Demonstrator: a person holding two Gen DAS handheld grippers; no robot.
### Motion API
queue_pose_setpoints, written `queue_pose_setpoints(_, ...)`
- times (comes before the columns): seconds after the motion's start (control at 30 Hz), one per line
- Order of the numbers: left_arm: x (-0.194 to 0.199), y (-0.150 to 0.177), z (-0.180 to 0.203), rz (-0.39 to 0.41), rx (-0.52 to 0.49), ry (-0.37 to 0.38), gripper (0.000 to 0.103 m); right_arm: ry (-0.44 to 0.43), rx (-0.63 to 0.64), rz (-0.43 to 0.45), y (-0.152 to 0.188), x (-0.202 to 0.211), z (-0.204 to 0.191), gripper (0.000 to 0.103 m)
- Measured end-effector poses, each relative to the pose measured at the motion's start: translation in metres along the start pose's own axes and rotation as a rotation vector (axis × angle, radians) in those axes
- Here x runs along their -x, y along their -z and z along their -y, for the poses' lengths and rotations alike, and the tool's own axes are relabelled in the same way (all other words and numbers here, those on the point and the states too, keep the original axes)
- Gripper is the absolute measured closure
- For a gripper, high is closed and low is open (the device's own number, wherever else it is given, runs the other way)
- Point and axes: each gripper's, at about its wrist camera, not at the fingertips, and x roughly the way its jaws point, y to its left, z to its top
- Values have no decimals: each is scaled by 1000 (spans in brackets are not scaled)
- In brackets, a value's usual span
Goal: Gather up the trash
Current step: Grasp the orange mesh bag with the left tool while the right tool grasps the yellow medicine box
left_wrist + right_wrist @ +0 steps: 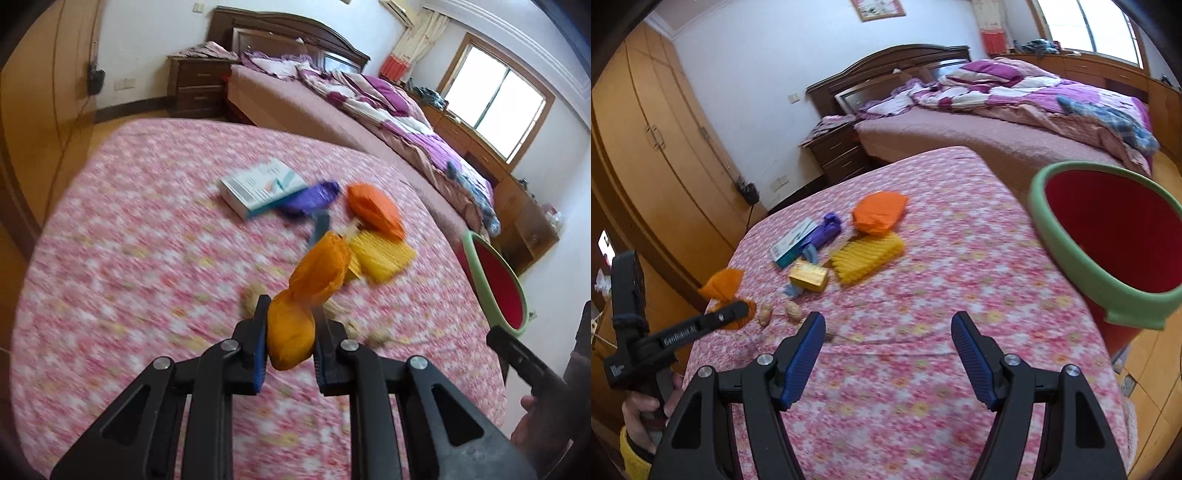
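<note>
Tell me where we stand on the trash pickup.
Done: nothing shows inside the red bin, though its bottom is hidden. In hand: the left gripper is shut on an orange wrapper; the right gripper is open. Left on the table: orange bag, yellow piece, purple wrapper, box, gold packet.

Two orange wrappers (722,286) (880,213), one yellow wrapper (866,256), one purple (824,232), one box (792,245), two peanuts (764,314) (793,311), one bin (1071,251).
</note>
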Motion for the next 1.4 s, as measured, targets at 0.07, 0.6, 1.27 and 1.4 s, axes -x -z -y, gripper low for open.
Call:
queue_pose_setpoints(0.07,2,-7,-9,17,6,-30,83,2,19,-7,-4,-8,-10,30)
queue_pose_setpoints(0.6,-10,-28,-78,58,92,-94,83,-68,-1,-126,-27,-110,-74,30)
queue_pose_setpoints(1.27,-10,-18,-71,61,105,-44,83,-54,-74,-148,-28,-141,-67,59)
queue_pose_setpoints(1.4,-4,-17,-64,66,95,-34,83,-59,-71,-138,-27,-127,-62,59)
